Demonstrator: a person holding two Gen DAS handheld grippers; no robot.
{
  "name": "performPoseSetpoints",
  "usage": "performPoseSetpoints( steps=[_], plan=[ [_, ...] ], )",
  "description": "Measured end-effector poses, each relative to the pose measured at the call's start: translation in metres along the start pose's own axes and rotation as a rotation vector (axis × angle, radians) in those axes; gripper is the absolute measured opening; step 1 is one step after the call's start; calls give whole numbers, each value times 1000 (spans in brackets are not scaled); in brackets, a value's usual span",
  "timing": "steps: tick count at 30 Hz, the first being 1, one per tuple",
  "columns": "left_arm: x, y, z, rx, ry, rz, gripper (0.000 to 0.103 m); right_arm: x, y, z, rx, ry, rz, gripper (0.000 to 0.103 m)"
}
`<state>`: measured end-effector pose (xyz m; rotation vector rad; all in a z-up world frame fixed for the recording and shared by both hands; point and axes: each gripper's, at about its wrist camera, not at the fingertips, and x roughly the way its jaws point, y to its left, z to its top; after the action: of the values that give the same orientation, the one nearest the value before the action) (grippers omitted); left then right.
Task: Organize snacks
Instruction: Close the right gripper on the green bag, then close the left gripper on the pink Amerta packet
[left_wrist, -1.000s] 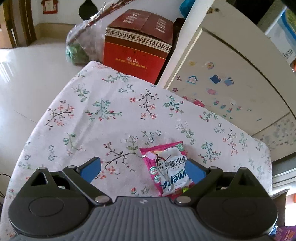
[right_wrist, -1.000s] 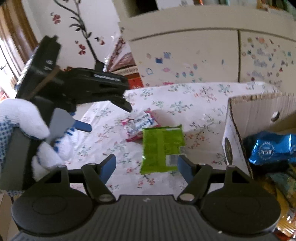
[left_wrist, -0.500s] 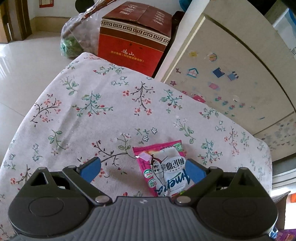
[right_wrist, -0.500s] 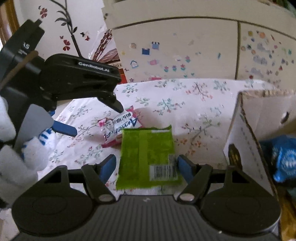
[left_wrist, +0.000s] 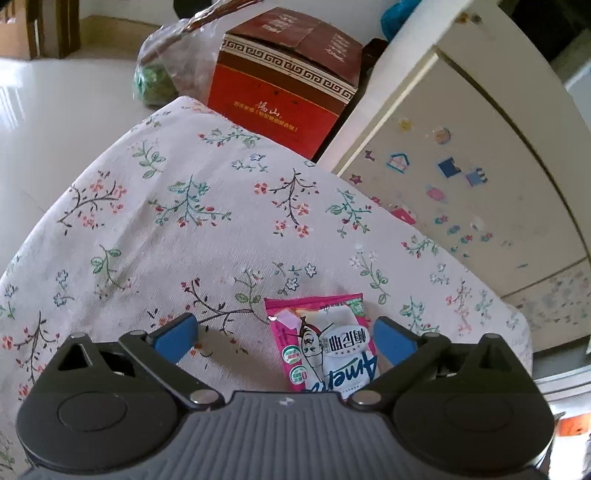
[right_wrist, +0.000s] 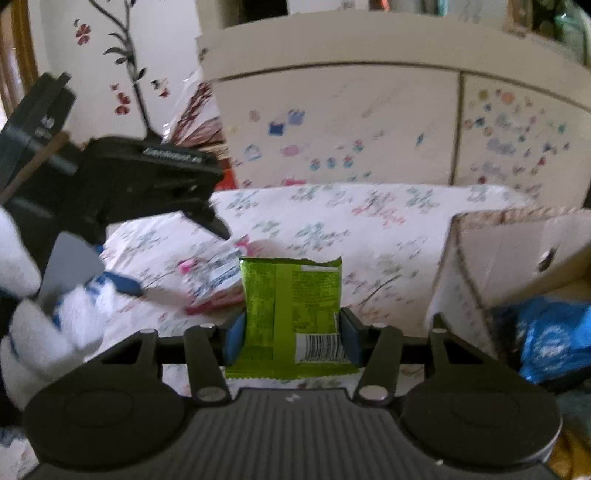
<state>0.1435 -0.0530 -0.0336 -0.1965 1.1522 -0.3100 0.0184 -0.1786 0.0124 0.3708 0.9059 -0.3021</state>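
A pink and white snack packet (left_wrist: 325, 350) lies on the floral tablecloth (left_wrist: 177, 221). My left gripper (left_wrist: 284, 338) is open, its blue pads either side of the packet, which sits nearer the right pad. My right gripper (right_wrist: 291, 334) is shut on a green snack packet (right_wrist: 291, 295), pads pressed on both its sides. The pink packet (right_wrist: 214, 280) shows blurred behind it in the right wrist view, with the left gripper's body (right_wrist: 147, 181) over it.
An open cardboard box (right_wrist: 491, 258) with a blue snack bag (right_wrist: 554, 336) inside stands at the right. A cream cabinet with stickers (left_wrist: 461, 177) lines the table's far side. A red carton (left_wrist: 284, 85) and a plastic bag (left_wrist: 166, 70) stand beyond the table's far corner.
My right gripper closed its pads on the green packet, which was lying loose between open fingers before. My left gripper shifted slightly and stays open around the pink packet.
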Motion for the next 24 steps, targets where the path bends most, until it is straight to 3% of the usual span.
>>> performPoseSetpoints(
  steps=[5,14,22,24],
  plan=[
    [2,-3,-1,1,-23,93,103,14,2,8,-36,11,-56,53],
    [9,-14,-5,93,-50,181,103,37,14,8,-177,48,-44,53],
    [1,3,-8,110,-4,200,103,31,15,3,-242,84,70,54],
    [-3,11,-10,87,14,208,103,25,18,-1,-255,100,138,54]
  ],
)
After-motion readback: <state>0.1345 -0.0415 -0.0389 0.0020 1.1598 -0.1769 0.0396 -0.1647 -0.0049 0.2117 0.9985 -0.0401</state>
